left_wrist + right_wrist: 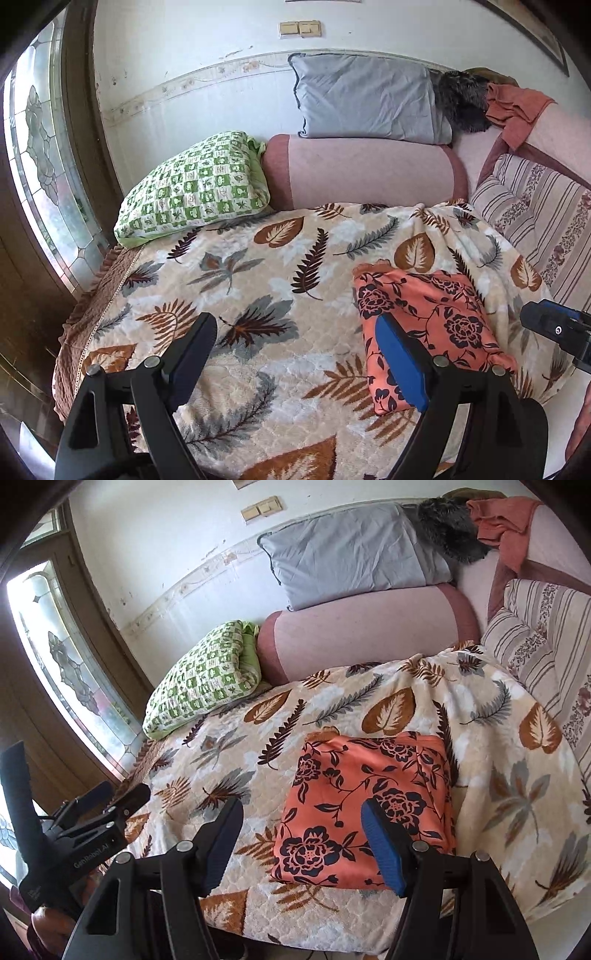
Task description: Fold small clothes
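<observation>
Black jointed fingers with ribbed blue pads framed the left wrist view, where the left gripper (pixel 297 354) stood spread wide and held nothing. Below it lay a quilted leaf-print blanket (pixel 258 280), beige with brown and grey fronds. The folded orange garment (pixel 428 325), a thin cloth printed with dark flowers, lay flat as a rough rectangle on that blanket, partly behind the pad nearer the other tool and off to that side of the gap. The right gripper (pixel 554 326) showed only as a black and blue tip at the frame's edge. Farther back sat a green checked cushion (pixel 195 192), a pink bolster (pixel 362 171) and a grey pillow (pixel 365 99).

From the right wrist view, the right gripper (pixel 301 834) was likewise released and empty. The garment (pixel 369 808) lay between and just beyond its fingertips, with one blue pad overlapping its near edge. The left gripper (pixel 114 799) appeared low at the side, jaws parted, over the blanket's (pixel 498 738) edge near the stained-glass door (pixel 74 672).
</observation>
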### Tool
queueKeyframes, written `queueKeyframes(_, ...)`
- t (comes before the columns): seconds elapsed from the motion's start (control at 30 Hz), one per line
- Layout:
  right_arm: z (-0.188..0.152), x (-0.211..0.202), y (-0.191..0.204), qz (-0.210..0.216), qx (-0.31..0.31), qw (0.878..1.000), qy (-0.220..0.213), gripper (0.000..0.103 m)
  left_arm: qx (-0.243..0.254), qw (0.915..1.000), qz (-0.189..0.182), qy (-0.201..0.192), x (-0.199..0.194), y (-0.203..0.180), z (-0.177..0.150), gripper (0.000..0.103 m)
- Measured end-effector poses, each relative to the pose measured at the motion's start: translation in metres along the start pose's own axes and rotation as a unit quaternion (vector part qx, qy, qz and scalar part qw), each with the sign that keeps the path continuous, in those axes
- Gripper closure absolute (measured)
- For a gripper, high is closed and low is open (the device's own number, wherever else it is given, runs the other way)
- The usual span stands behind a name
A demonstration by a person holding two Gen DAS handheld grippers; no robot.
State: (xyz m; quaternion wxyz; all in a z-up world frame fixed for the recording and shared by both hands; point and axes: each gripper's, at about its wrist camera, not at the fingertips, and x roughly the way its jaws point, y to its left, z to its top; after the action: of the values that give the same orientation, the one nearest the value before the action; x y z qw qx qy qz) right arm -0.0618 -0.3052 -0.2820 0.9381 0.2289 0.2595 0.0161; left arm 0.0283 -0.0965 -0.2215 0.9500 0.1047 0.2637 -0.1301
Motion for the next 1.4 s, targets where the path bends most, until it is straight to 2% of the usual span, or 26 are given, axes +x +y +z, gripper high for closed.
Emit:
queueKeyframes(0.33, -0.005, 0.008, -0.004, -0.002, 0.001, 1.000, 0.009, 0.034, 0.001, 0.9998, -0.002, 0.020, 0.013, -0.002, -0.007, 0.015)
queueKeyframes(0.43, -0.010, 0.015, -0.022, -0.008, 0.023, 0.999, 0.025, 0.034, -0.002, 0.9985, -0.016, 0.051, 0.033, -0.003, -0.015, 0.015)
queueKeyframes(0.53, -0.016, 0.022, -0.047, -0.036, 0.045, 0.998, 0.037, 0.034, -0.009, 0.9930, -0.027, 0.115, 0.064, -0.004, -0.033, 0.015)
queueKeyframes(0.67, -0.028, 0.025, -0.080, -0.057, 0.079, 0.994, 0.051, 0.034, -0.010, 0.9886, -0.023, 0.148, 0.080, -0.009, -0.051, 0.015)
queueKeyframes(0.83, -0.034, 0.027, -0.090, -0.055, 0.088, 0.993, 0.056, 0.034, 0.010, 0.9887, -0.021, 0.148, 0.080, -0.023, -0.054, 0.015)
queueKeyframes(1.03, -0.035, 0.033, -0.075, -0.038, 0.072, 0.995, 0.058, 0.034, 0.020, 0.9907, -0.017, 0.134, 0.075, -0.023, -0.051, 0.015)
queueKeyframes(1.4, -0.034, 0.036, -0.063, -0.020, 0.070, 0.995, 0.064, 0.034, 0.005, 0.9930, -0.007, 0.118, 0.070, -0.010, -0.046, 0.015)
